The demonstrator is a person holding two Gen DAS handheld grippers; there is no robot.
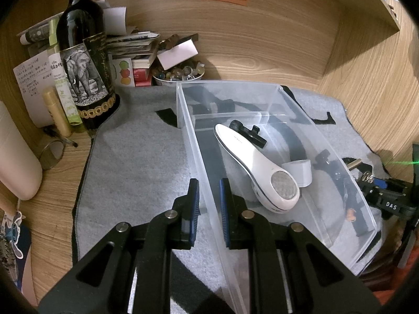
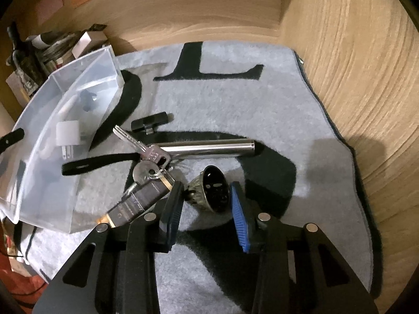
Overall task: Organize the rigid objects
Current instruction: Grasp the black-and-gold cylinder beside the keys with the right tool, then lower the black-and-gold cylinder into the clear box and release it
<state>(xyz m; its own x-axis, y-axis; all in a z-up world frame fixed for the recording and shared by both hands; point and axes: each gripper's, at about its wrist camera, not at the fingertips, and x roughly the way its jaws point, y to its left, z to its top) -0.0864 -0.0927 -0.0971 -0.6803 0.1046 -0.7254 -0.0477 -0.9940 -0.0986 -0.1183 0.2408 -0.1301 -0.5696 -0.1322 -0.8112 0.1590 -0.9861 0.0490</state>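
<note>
Grey mat (image 2: 209, 99) — steel tube (image 2: 207, 147) lies crosswise beyond open right gripper (image 2: 207, 209).

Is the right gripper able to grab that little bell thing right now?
Probably yes. The right gripper is open, its fingers on either side of the small metal bell lying on the grey mat. The keys sit just left, seemingly not between.

Right gripper (image 2: 207, 206) with jaws apart, straddling a small brass bell (image 2: 209, 191) lying on the grey mat (image 2: 301, 120); keys (image 2: 146, 154), steel cylinder (image 2: 207, 147) beyond; clear plastic bin (image 2: 39, 172) at left.
</note>
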